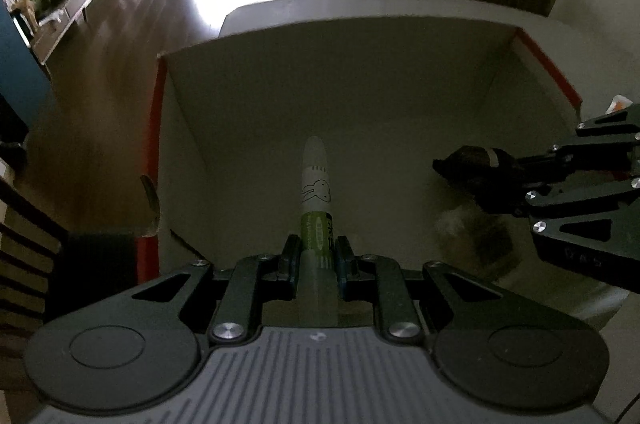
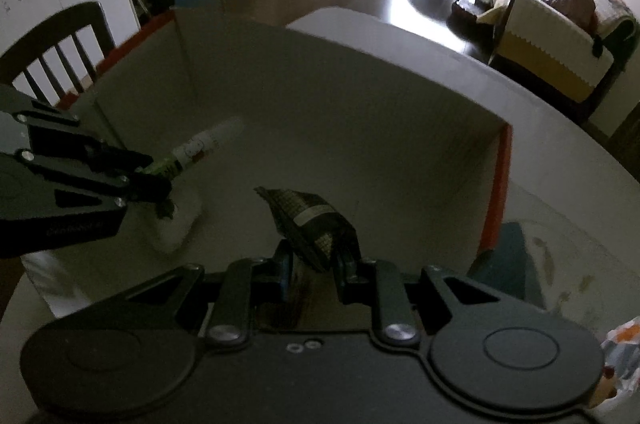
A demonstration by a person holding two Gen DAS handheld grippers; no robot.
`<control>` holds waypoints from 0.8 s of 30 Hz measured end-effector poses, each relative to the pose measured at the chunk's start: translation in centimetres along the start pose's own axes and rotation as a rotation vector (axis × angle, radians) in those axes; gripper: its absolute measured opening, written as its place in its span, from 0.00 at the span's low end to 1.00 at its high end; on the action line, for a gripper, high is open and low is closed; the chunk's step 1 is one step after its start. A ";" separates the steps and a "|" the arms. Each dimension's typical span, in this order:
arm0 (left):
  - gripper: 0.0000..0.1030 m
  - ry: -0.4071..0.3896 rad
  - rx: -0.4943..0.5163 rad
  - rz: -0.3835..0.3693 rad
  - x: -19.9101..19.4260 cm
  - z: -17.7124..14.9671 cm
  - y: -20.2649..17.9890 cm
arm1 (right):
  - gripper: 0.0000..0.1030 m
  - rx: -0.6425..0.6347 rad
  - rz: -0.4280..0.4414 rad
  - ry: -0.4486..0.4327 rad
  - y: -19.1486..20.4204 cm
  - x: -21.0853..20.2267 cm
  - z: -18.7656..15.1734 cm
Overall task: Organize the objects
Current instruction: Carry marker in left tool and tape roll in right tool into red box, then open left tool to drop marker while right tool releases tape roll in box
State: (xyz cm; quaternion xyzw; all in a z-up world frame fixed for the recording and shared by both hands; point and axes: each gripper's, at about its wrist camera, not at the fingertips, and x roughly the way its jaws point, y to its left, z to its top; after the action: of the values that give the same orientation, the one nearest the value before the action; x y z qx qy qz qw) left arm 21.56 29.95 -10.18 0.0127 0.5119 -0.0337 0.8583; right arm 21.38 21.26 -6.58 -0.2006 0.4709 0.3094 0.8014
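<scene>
My left gripper (image 1: 316, 256) is shut on a white tube with a green band and a rabbit drawing (image 1: 315, 184), pointing into an open cardboard box (image 1: 320, 84) with red-edged flaps. The same tube (image 2: 204, 144) shows at the left of the right wrist view, held over the box. My right gripper (image 2: 314, 256) is shut on a dark checked snack packet (image 2: 316, 220), also over the box interior (image 2: 360, 128). In the left wrist view the right gripper (image 1: 460, 168) enters from the right with the dark packet (image 1: 476, 160). A pale blurred object (image 2: 176, 224) lies on the box floor.
The box sits on a white table (image 2: 560, 160). A dark wooden chair (image 2: 60, 44) stands at the left, a sofa with a yellow-white cover (image 2: 552, 56) beyond the table. A dark flat item (image 2: 512, 256) and a colourful wrapper (image 2: 620, 352) lie at the right of the box.
</scene>
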 end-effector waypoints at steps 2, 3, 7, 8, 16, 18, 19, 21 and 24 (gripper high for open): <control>0.16 0.009 -0.004 -0.004 0.3 0.0 0.1 | 0.21 -0.005 -0.007 0.020 0.2 0.2 -0.1; 0.16 0.010 -0.004 -0.007 0.3 -0.1 0.2 | 0.21 -0.005 -0.005 0.024 0.3 0.4 -0.1; 0.16 0.011 -0.001 -0.001 0.5 0.4 0.4 | 0.24 -0.011 0.005 0.043 0.4 0.3 -0.1; 0.16 0.012 0.000 0.002 0.6 0.4 0.4 | 0.25 -0.010 0.005 0.044 0.5 0.3 -0.2; 0.17 0.010 -0.011 -0.003 0.1 0.1 0.1 | 0.42 -0.003 0.036 0.025 0.5 -1.0 -0.2; 0.17 0.000 -0.009 0.001 -0.3 0.0 0.1 | 0.44 -0.005 0.050 0.010 0.4 -1.5 -0.3; 0.17 -0.006 -0.009 -0.002 -0.6 -0.2 0.1 | 0.45 -0.004 0.059 0.003 0.4 -1.8 -0.4; 0.17 -0.021 -0.014 -0.014 -1.2 -0.5 0.1 | 0.48 -0.001 0.078 -0.020 0.4 -2.9 -0.6; 0.17 -0.048 -0.030 -0.026 -2.7 -0.9 0.3 | 0.52 0.005 0.105 -0.060 0.1 -4.7 -0.8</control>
State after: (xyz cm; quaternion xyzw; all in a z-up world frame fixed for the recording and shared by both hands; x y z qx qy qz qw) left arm 19.54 30.40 -8.21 -0.0077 0.4916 -0.0378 0.8700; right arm 19.12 19.41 -2.84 -0.1641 0.4572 0.3557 0.7984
